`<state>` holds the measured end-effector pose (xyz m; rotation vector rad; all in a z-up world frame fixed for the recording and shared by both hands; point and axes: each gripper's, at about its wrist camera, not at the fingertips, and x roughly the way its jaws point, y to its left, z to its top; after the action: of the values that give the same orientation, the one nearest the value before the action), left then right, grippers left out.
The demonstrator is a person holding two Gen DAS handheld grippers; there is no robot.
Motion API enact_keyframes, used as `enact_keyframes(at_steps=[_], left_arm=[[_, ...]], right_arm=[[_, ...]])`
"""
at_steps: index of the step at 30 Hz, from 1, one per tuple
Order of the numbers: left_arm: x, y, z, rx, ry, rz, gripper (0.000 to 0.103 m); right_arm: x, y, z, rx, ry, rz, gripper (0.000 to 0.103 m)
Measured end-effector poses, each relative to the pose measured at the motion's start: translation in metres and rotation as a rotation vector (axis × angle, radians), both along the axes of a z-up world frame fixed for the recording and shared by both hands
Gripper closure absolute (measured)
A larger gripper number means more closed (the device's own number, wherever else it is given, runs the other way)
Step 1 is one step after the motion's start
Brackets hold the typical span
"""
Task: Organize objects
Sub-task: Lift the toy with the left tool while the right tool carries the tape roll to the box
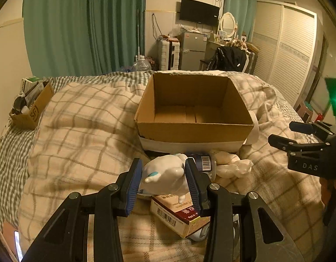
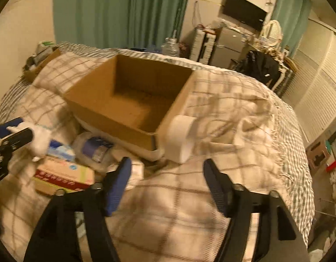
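My left gripper (image 1: 163, 181) is shut on a white toy figure (image 1: 165, 178) with a blue eye, held just above a red and white carton (image 1: 179, 215) on the bed. An open, empty cardboard box (image 1: 194, 109) stands just beyond. My right gripper (image 2: 168, 187) is open and empty above the plaid blanket, right of the pile; it shows at the right edge of the left wrist view (image 1: 299, 135). In the right wrist view the box (image 2: 128, 100) lies ahead, with a white paper roll (image 2: 181, 137) against its near right corner. The toy (image 2: 39, 139) shows at the far left.
A dark barcoded jar (image 1: 203, 161) and a crumpled white bag (image 1: 231, 166) lie in front of the box. A tissue packet (image 2: 61, 150) and a carton (image 2: 63, 176) lie in the pile. A small full box (image 1: 30, 107) sits at the bed's far left.
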<state>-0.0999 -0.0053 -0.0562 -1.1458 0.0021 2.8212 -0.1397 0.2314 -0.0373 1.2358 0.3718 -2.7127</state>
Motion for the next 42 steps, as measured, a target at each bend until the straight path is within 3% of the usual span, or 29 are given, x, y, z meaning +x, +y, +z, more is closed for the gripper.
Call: enact_keyframes(at_steps=[5,12,21,23,28,30,32,34,42], left_arm=[[-0.007,0.002,-0.002,-0.001,-0.011,-0.008,0.062],[-0.024,0.008,-0.008,-0.001,-0.03,-0.015,0.062],[-0.035,0.017,-0.023,-0.036,-0.072,-0.023,0.062],[-0.037,0.019,-0.025,-0.039,-0.08,-0.021,0.062],[-0.04,0.02,-0.028,-0.04,-0.097,-0.016,0.062],[-0.04,0.021,-0.028,-0.04,-0.102,-0.006,0.062],[-0.041,0.021,-0.027,-0.04,-0.105,-0.001,0.062],[-0.04,0.022,-0.024,-0.043,-0.102,0.006,0.062],[-0.031,0.027,0.008,-0.045,-0.051,-0.008,0.062]], right_arm=[[-0.018,0.014,-0.013,0.05,-0.042,-0.014,0.021],[-0.05,0.017,-0.023,0.038,-0.067,0.001,0.021],[-0.092,0.031,-0.035,-0.209,-0.206,0.124,0.026],[-0.098,0.037,-0.041,-0.28,-0.252,0.169,0.033],[-0.107,0.046,-0.052,-0.464,-0.343,0.277,0.066],[-0.109,0.047,-0.055,-0.52,-0.367,0.312,0.074],[-0.109,0.047,-0.056,-0.542,-0.373,0.325,0.08],[-0.106,0.045,-0.054,-0.532,-0.361,0.322,0.098],[-0.073,0.033,-0.007,-0.421,-0.239,0.311,0.101]])
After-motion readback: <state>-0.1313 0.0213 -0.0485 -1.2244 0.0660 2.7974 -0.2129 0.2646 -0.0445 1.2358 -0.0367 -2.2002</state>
